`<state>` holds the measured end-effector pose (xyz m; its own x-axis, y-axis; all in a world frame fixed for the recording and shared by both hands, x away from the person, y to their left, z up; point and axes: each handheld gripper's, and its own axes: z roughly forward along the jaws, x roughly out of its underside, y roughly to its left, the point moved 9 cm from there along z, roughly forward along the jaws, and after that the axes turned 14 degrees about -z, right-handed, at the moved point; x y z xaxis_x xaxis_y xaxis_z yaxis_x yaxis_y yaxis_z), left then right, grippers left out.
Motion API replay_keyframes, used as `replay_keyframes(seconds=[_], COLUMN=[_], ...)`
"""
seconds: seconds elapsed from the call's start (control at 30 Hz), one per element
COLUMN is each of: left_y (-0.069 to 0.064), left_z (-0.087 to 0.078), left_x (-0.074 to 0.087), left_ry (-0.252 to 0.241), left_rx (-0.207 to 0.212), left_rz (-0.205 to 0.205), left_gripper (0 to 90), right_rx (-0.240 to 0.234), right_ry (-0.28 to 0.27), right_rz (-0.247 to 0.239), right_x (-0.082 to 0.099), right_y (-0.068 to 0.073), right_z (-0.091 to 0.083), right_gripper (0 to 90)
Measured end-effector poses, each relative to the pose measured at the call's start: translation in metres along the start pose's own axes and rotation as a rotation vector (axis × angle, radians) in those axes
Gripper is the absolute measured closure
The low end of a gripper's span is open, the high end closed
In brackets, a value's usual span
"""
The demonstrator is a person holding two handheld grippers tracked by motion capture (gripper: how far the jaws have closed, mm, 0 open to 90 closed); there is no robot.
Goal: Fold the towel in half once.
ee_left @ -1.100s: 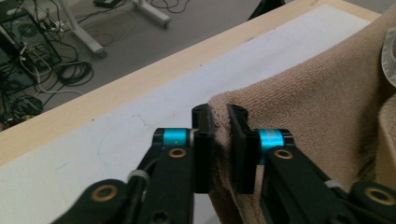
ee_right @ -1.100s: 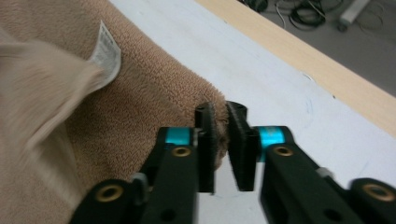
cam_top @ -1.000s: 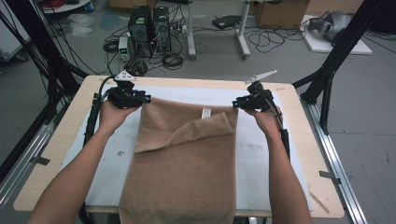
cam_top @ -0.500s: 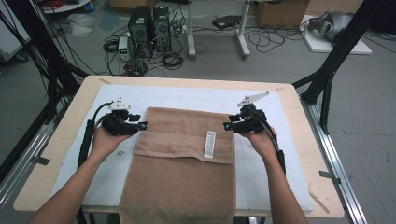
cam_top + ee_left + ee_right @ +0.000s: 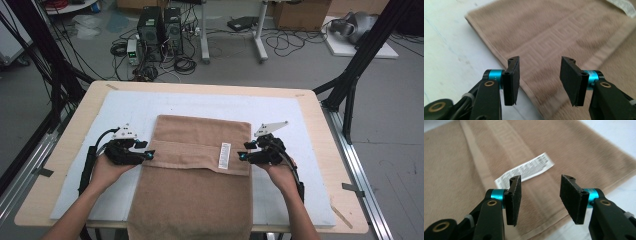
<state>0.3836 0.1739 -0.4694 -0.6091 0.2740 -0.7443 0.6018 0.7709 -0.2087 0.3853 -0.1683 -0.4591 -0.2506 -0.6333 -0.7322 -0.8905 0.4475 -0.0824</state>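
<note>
Folded over since the earlier frames: brown towel (image 5: 197, 165), its far part now lying flat as a doubled band across the middle, no longer lifted at the corners. Spread lengthwise down the centre of the white mat (image 5: 280, 107), near end hanging over the table's front edge. White care label (image 5: 225, 155) face up on the folded band, toward its right end. Woven key pattern visible along the band in the left gripper view, hem running diagonally under the jaws.

Left gripper (image 5: 149, 155) just beside the towel's left edge at the fold, released, jaws just opened, nothing between the pads, cloth lying below them and not pinched (image 5: 540, 75). Right gripper (image 5: 242, 157) at the towel's right edge by the label, likewise let go, jaws just opened and standing apart over the band, empty (image 5: 540, 195). Both hands lower and nearer the front than before.

Beyond: wooden table (image 5: 320, 130) under the mat, black frame posts at either side, computer tower (image 5: 160, 27) and tangled cables on the grey floor behind.
</note>
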Motion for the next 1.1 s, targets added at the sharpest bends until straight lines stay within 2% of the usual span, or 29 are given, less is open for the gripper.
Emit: replay_keyframes(seconds=[0.07,0.13,0.3,0.37,0.53,0.7,0.83,1.03,1.1], left_y=[-0.003,-0.005,-0.005,-0.005,-0.004,-0.005,-0.003,-0.004,-0.005], left_z=[-0.001,0.002,0.012,0.016,0.018,0.019,0.017,0.012,0.008], left_x=[0.006,0.013,0.023,0.027,0.027,0.027,0.026,0.023,0.021], left_ry=[-0.005,0.021,0.046,0.059,0.039,0.034,0.034,0.017,0.003], left_rx=[0.01,0.016,0.026,0.031,0.027,0.021,0.049,0.044,0.065], left_rz=[0.007,0.009,0.008,0.001,-0.003,0.012,-0.016,-0.017,-0.027], left_gripper=[54.9,55.5,61.0,62.5,71.0,78.3,84.9,86.0,86.0], right_rx=[-0.011,-0.02,-0.069,-0.074,-0.058,-0.07,-0.085,-0.079,-0.074], right_ry=[0.014,0.02,0.051,0.071,0.056,0.057,0.063,0.054,0.051], right_rz=[-0.008,-0.012,-0.016,-0.022,-0.017,-0.013,-0.02,-0.021,-0.028], right_x=[0.006,0.01,0.024,0.029,0.032,0.032,0.03,0.027,0.023], right_y=[0.007,0.013,0.027,0.031,0.03,0.028,0.027,0.025,0.024], right_z=[0.004,0.007,0.019,0.024,0.026,0.027,0.027,0.023,0.019], right_gripper=[52.5,54.0,59.1,60.3,69.9,81.7,85.3,86.8,86.8])
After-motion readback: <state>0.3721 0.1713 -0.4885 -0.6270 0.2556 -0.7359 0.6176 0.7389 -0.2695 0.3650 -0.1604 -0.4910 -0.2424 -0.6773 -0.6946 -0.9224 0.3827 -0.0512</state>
